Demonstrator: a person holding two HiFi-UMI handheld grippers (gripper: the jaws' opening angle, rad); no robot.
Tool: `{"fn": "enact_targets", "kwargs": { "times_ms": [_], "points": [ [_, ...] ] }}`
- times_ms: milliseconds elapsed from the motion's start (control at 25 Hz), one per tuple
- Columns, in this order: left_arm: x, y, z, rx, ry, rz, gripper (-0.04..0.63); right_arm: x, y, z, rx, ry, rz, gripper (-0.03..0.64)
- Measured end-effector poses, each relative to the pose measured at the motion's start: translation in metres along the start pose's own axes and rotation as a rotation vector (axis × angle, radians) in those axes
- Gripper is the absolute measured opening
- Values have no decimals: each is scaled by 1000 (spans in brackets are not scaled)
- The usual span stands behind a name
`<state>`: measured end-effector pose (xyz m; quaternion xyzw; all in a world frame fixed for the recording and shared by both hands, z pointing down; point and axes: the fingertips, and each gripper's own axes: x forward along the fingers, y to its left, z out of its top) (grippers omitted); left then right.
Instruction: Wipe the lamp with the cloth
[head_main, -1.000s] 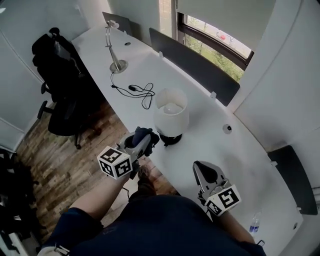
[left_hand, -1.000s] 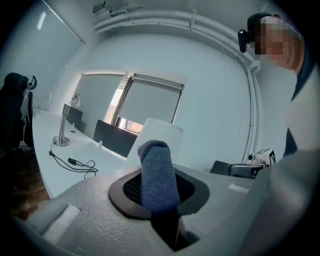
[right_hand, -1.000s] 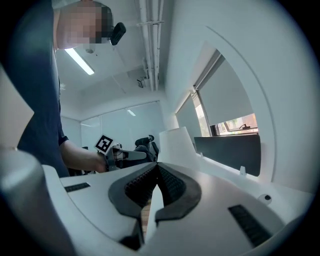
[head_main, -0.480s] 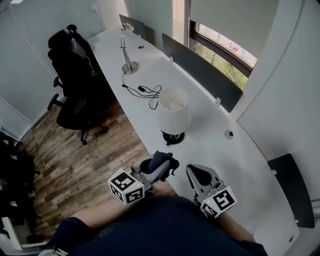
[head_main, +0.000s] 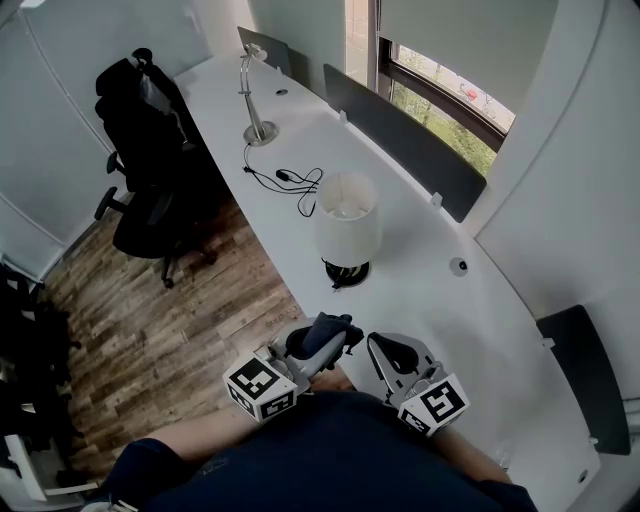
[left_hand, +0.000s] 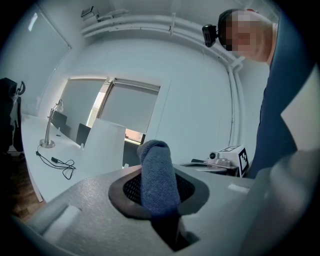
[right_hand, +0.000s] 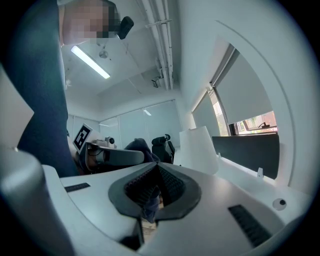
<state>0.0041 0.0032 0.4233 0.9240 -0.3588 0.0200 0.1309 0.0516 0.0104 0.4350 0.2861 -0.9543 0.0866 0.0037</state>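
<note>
The lamp (head_main: 348, 223) has a white shade and a dark base and stands on the long white desk (head_main: 430, 300). My left gripper (head_main: 322, 346) is held close to my body, off the desk's front edge, shut on a dark blue cloth (head_main: 327, 327). The cloth (left_hand: 157, 176) sticks up from the jaws in the left gripper view, with the lamp shade (left_hand: 107, 146) behind it. Beside it, my right gripper (head_main: 388, 352) is shut with nothing in it. The right gripper view has the pads (right_hand: 170, 186) together and the lamp shade (right_hand: 199, 146) ahead.
A silver desk lamp (head_main: 254, 92) and a black cable (head_main: 294, 184) lie farther along the desk. Dark divider panels (head_main: 404, 143) line its window side. An office chair with a black jacket (head_main: 148, 130) stands on the wood floor to the left. A small round fitting (head_main: 458, 267) sits right of the lamp.
Both grippers have drawn back from the lamp toward my body, the left one carrying the cloth. In the last half second they barely moved.
</note>
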Motion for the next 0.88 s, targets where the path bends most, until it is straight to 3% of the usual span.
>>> {"fn": "enact_targets", "kwargs": {
  "times_ms": [880],
  "points": [
    [-10, 7, 1, 6, -3, -13, 67, 12, 9, -2, -1, 5, -6, 11]
  ]
}}
